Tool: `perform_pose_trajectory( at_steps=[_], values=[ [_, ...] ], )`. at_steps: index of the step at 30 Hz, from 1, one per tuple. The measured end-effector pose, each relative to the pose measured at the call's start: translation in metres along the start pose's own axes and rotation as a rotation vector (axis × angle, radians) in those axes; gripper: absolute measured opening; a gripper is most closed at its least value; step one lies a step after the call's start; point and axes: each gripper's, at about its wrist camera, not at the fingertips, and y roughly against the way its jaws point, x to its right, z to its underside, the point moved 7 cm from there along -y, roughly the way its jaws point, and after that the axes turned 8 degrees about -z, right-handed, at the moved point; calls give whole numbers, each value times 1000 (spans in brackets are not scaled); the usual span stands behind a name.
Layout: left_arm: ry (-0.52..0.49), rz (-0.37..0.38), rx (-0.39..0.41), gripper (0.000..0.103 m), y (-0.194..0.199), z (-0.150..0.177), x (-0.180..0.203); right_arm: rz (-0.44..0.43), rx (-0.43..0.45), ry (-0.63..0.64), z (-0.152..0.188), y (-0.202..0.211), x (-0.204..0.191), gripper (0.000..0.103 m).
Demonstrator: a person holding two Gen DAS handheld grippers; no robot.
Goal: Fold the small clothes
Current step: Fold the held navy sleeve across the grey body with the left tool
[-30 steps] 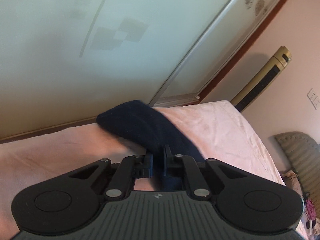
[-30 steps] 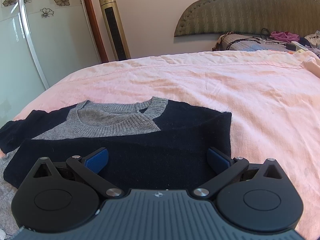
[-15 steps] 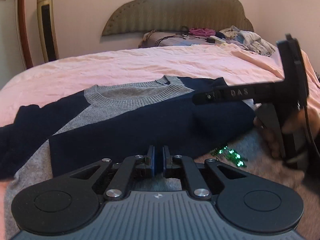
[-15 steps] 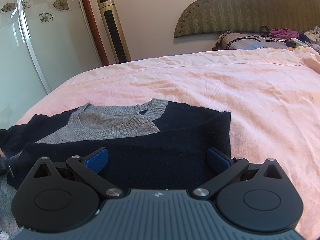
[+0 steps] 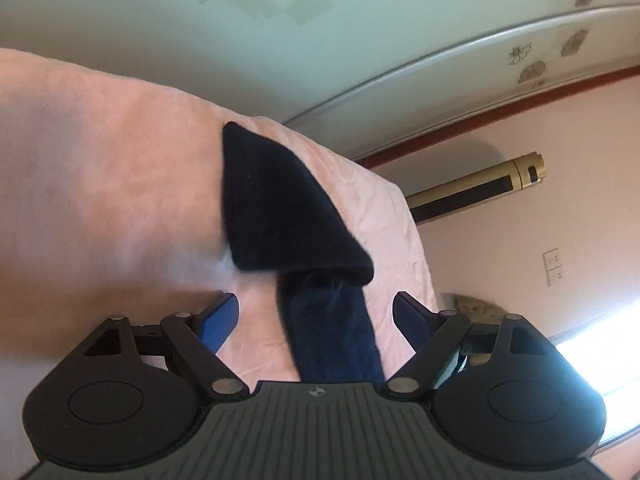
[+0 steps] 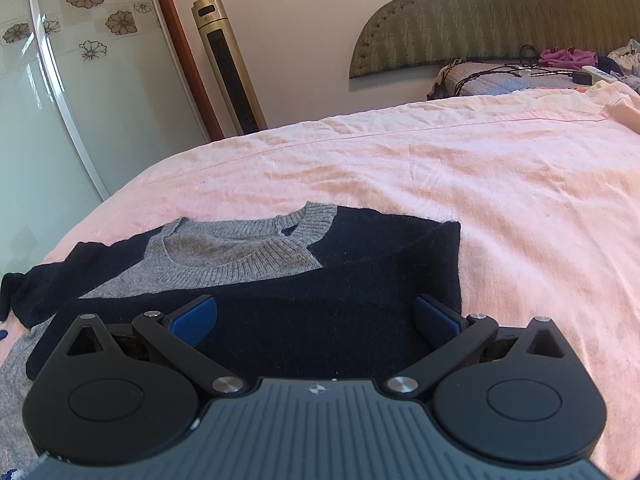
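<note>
The left gripper (image 5: 316, 312) is spread wide with nothing between its blue pads; a navy sleeve (image 5: 280, 208) runs out from under its body through the gap, touching neither pad that can be seen, and ends folded into a dark pointed flap on the pink bed (image 5: 100, 160). Half a second ago this gripper was shut tight and faced the headboard; now it is tilted toward the closet door (image 5: 200, 20), and the sleeve it gripped a second ago lies loose.

The right gripper (image 6: 316, 316) is also spread wide and holds nothing, hovering just over the near edge of the sweater (image 6: 320, 280), as it did in both earlier views. The sweater lies flat on the bed's pink cover, grey collar away from the gripper, with one navy sleeve already folded across the chest. The other sleeve trails off the sweater's left side to the bed's edge, and its cuff end looks bunched there.

No container is in view. Beyond the sweater the cover is bare and wrinkled. At the far end of the bed, past the sweater, a pillow (image 6: 500, 80) carries black cables, a white remote-like object and a purple cloth, under a green headboard (image 6: 500, 12). Left of the headboard stands a gold tower fan (image 6: 228, 64) against the wall, and left of that the flowered closet door. Nothing stands between either gripper and the sweater.
</note>
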Motion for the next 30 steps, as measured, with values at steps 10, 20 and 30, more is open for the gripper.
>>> perform_pose_trajectory(
  at_steps=[10, 20, 30],
  values=[
    [-40, -180, 139, 35, -30, -21, 9, 15, -10, 18, 1, -2, -2, 103],
    [-668, 6, 264, 8, 21, 94, 142, 15, -9, 18, 1, -2, -2, 103],
    [-1144, 282, -384, 38, 21, 324, 143, -13, 9, -18, -1, 1, 1, 103]
  ],
)
